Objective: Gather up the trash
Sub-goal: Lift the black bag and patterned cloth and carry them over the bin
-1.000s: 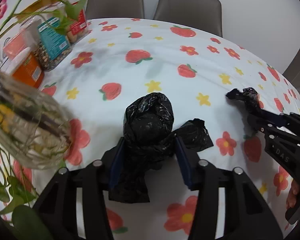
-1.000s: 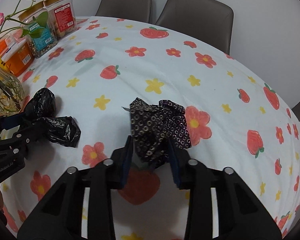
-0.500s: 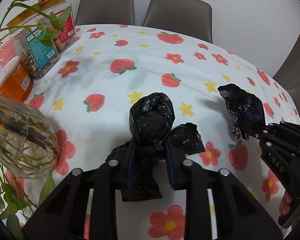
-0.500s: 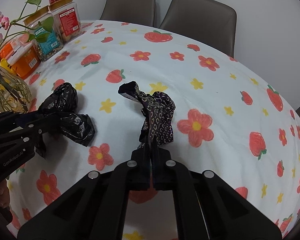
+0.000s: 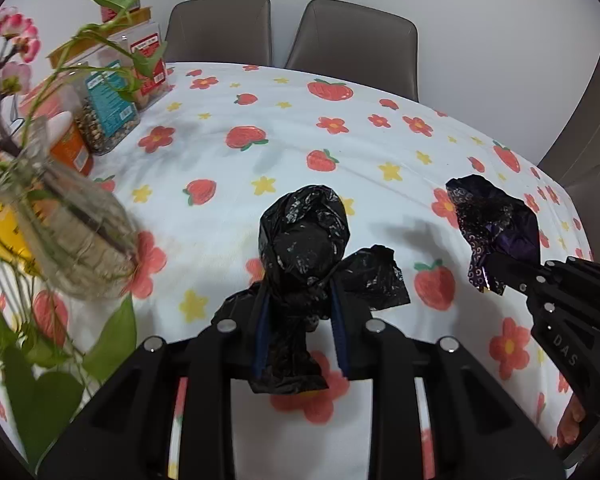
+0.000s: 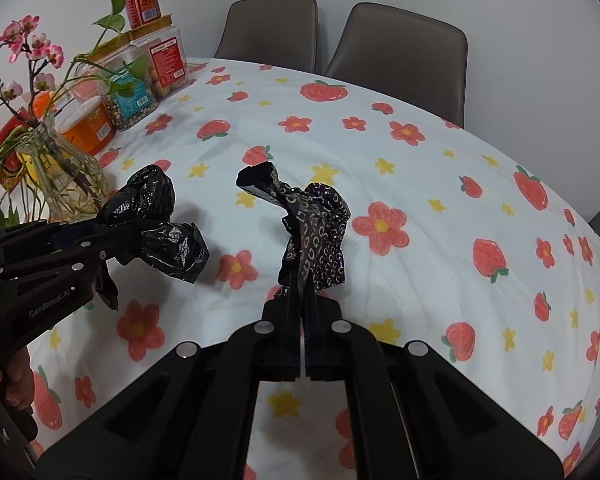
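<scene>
A crumpled black plastic bag [image 5: 304, 240] hangs above the tablecloth, pinched at its neck by my left gripper [image 5: 299, 304], which is shut on it. The same black plastic bag [image 6: 156, 216] shows at the left of the right wrist view, held by that left gripper [image 6: 112, 236]. A dark patterned wrapper [image 6: 316, 232] with small white rings is clamped in my right gripper [image 6: 303, 284], jaws tight together on its lower end. In the left wrist view the patterned wrapper [image 5: 492, 224] sits at the right, off the cloth, in the right gripper [image 5: 496, 268].
The round table [image 6: 440, 184] has a white cloth with strawberries and flowers. A glass vase [image 5: 68, 236] with stems and leaves stands close at left. Snack jars [image 6: 140, 80] line the far left edge. Two grey chairs [image 6: 396, 48] stand behind the table. A hand [image 6: 4, 384] grips the left tool.
Both grippers closed on their trash, the left on the black bag and the right on the patterned wrapper, then lifted the pieces off the tablecloth.
</scene>
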